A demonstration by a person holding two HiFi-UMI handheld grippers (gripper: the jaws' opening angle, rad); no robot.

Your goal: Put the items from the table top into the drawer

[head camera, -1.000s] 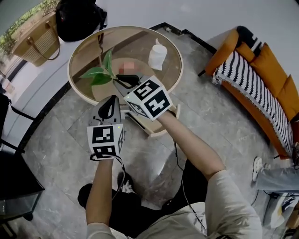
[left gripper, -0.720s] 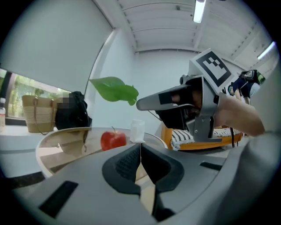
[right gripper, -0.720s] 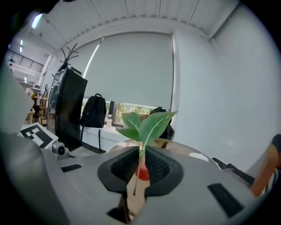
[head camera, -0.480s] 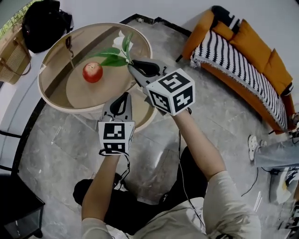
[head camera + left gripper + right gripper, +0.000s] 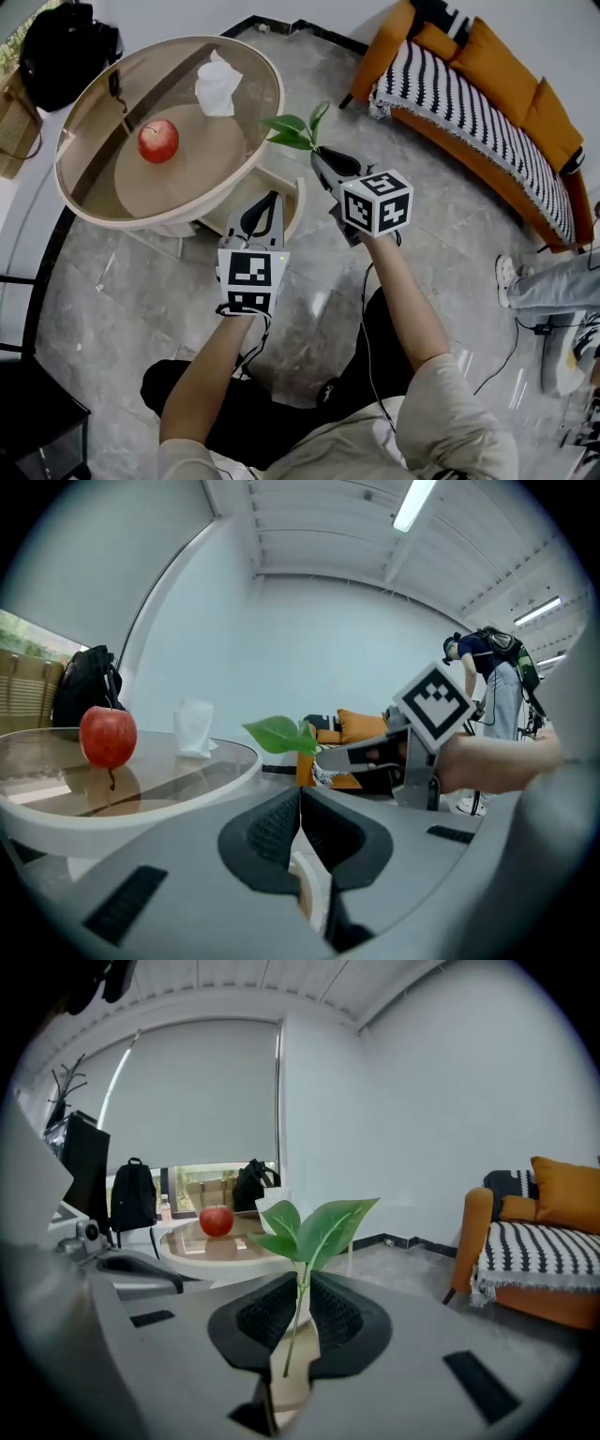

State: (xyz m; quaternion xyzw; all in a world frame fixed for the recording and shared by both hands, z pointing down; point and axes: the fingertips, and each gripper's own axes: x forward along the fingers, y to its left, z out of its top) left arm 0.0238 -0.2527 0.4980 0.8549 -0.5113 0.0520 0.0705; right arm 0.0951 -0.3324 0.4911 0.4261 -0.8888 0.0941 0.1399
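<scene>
Right gripper view: the right gripper [image 5: 298, 1321] has its jaws pinched on the thin stem of a leafy sprig [image 5: 314, 1227], held clear of the desk's [image 5: 150, 84] edge. It looks light, floppy and easily bent, so the stem seems the soundest hold. The left gripper's [image 5: 298, 827] jaws are closed on nothing.

Grey marble-look floor tiles [image 5: 122, 281] spread beneath the jaws. Right of the right jaws stands an orange sofa [image 5: 476, 1241] with a black-and-white striped throw [image 5: 539, 1260]. Ahead and left of them, the round glass-topped desk [image 5: 192, 1255] stands before a window [image 5: 192, 1183] under a lowered grey blind [image 5: 197, 1091]. The walls [image 5: 422, 1101] are white, and a ceiling strip light [image 5: 412, 503] glows above the left jaws.
</scene>
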